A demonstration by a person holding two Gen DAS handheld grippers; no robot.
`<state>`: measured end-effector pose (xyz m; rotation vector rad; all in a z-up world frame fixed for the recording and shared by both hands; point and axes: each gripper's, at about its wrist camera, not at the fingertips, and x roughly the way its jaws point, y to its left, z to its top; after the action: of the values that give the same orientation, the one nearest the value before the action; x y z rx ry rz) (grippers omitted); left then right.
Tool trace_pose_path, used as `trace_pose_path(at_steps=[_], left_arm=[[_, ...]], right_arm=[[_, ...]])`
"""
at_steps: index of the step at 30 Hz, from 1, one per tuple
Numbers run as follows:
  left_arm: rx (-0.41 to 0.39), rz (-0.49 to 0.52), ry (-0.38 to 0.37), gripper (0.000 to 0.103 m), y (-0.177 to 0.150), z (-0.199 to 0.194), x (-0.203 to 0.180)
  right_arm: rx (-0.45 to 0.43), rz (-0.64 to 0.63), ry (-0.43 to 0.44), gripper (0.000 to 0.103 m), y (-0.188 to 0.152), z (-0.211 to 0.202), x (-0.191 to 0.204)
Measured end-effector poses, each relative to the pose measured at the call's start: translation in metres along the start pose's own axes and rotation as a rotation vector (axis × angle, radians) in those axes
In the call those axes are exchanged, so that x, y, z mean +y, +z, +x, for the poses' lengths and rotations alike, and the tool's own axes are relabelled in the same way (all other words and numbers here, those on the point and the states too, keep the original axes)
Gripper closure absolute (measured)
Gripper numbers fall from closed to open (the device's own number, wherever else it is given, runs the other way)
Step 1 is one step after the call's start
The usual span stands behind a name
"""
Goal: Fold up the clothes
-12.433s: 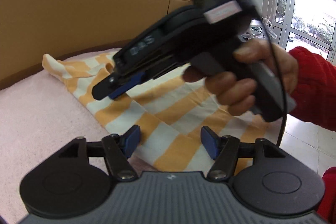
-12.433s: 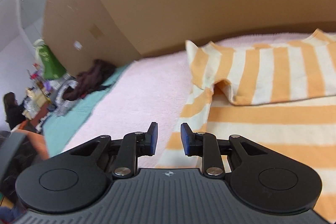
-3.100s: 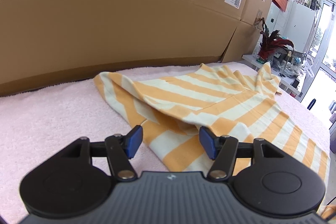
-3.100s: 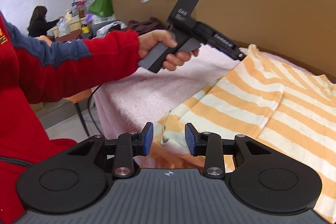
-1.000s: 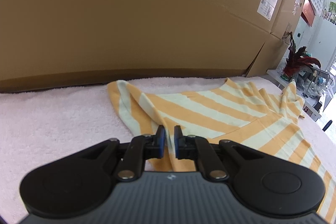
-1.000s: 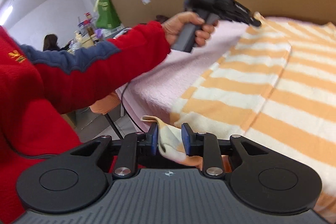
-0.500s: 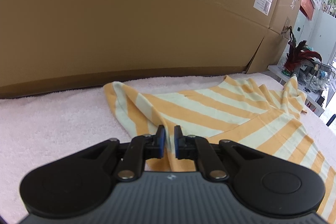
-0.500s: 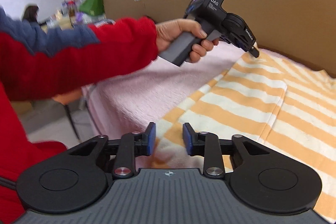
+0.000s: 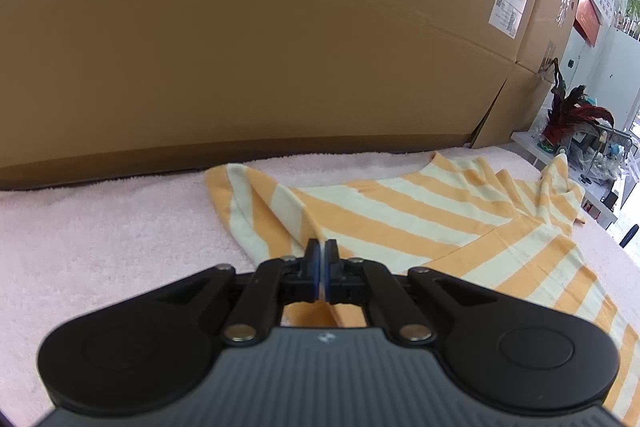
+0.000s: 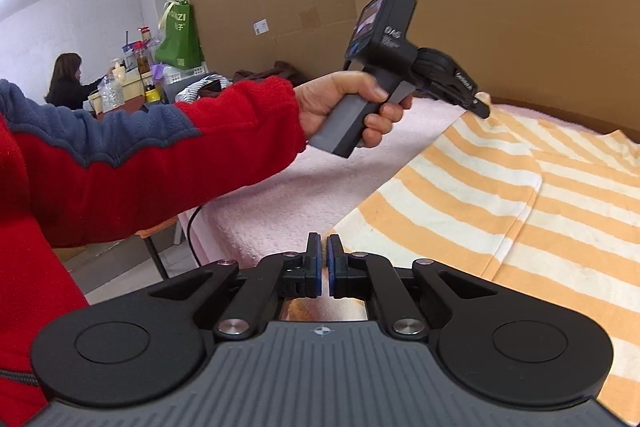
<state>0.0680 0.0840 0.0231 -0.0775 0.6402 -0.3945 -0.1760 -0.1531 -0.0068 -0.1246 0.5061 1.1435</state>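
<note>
Left claw (image 9: 321, 251) clamped on striped shirt (image 9: 420, 223) fold — right claw (image 10: 323, 247) closed at shirt's near edge.

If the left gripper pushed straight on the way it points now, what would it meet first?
The left gripper, shut on the striped shirt's edge, points down and forward, so it would likely bunch more of that shirt against the pink towel, well before the cardboard wall. Depth is uncertain.

So the whole top is covered by a fuzzy pink towel (image 9: 100, 227), and it's running right up against a wall of cardboard boxes (image 9: 280, 27) at the back. An orange-and-cream striped shirt (image 9: 420, 223) is lying spread on it, partly folded over itself, one edge reaching the towel's near edge (image 10: 280, 219) in the right wrist view.
</note>
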Motion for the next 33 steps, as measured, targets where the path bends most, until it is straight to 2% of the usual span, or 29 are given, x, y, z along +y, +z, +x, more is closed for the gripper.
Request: trace_pose_path(at_steps=[3,5,7,9,12,15,18,21,24,26,28,30,33], left_arm=[[0.015,-0.006,0.007,0.103,-0.005,0.002,0.004],[0.007,-0.015,-0.001,0.103,-0.006,0.001,0.006],[-0.001,-0.026,-0.012,0.103,-0.006,-0.001,0.009],[-0.005,-0.026,-0.015,0.103,-0.007,-0.001,0.009],[-0.01,-0.01,-0.004,0.103,-0.011,0.001,0.009],[-0.026,0.011,0.009,0.103,-0.014,0.0,0.007],[-0.05,0.051,0.038,0.103,-0.016,-0.002,0.003],[-0.068,0.069,0.076,0.103,-0.016,-0.004,0.004],[-0.081,0.052,0.088,0.103,-0.014,-0.008,0.013],[-0.097,0.026,0.088,0.103,-0.013,-0.011,0.019],[-0.131,-0.002,0.095,0.103,-0.014,-0.018,0.023],[-0.177,-0.04,0.076,0.103,-0.015,-0.029,0.026],[-0.199,-0.062,-0.035,0.101,-0.018,-0.043,0.024]], right_arm=[[0.06,-0.099,-0.054,0.098,-0.009,0.012,0.012],[0.065,-0.105,-0.028,0.081,-0.008,0.008,0.013],[0.061,-0.08,0.013,0.078,-0.005,0.0,0.01],[0.047,-0.073,0.024,0.078,-0.004,-0.007,0.009],[0.082,-0.052,-0.013,0.08,-0.011,-0.001,0.002],[0.07,0.01,0.053,0.084,-0.003,-0.007,-0.009],[-0.003,0.056,0.013,0.084,0.006,-0.008,-0.016],[0.042,0.036,-0.029,0.084,0.005,0.01,-0.02],[0.052,-0.039,-0.039,0.083,0.006,0.014,-0.015],[0.05,-0.043,-0.035,0.083,0.012,0.012,-0.018],[0.01,-0.001,-0.059,0.082,0.023,0.011,-0.032],[-0.029,0.045,-0.101,0.079,0.037,0.017,-0.049],[-0.079,0.13,-0.15,0.078,0.056,0.028,-0.078]])
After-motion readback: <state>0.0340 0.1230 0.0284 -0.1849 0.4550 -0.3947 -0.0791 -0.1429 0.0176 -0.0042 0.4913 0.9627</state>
